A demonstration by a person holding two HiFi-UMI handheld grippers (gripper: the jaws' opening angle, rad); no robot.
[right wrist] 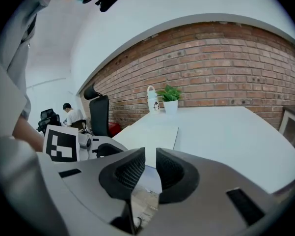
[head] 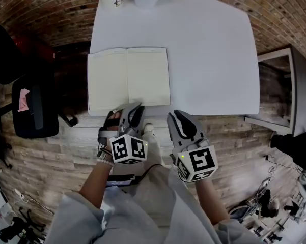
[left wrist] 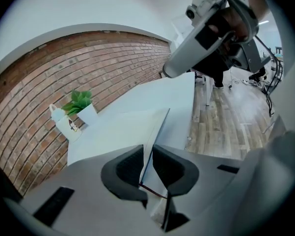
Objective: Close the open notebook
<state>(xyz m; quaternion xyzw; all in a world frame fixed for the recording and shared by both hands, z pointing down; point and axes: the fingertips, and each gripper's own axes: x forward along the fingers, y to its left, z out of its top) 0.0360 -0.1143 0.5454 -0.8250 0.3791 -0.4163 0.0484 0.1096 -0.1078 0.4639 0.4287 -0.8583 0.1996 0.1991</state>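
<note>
L gripper [head: 134, 108]: fingers closed to a slit, pinching the open notebook [head: 147, 75] at its 6 o'clock edge. Notebook lies at the desk [head: 209, 50] 8 o'clock corner. R gripper [head: 176, 115]: fingers narrowly apart, empty, off the desk at notebook's 5 o'clock.

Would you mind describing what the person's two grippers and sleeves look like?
The left gripper and right gripper are alike: light grey moulded bodies with curved jaws carrying black ribbed pads. Each bears a white cube printed with black square markers. The person wears pale grey sleeves.
</note>
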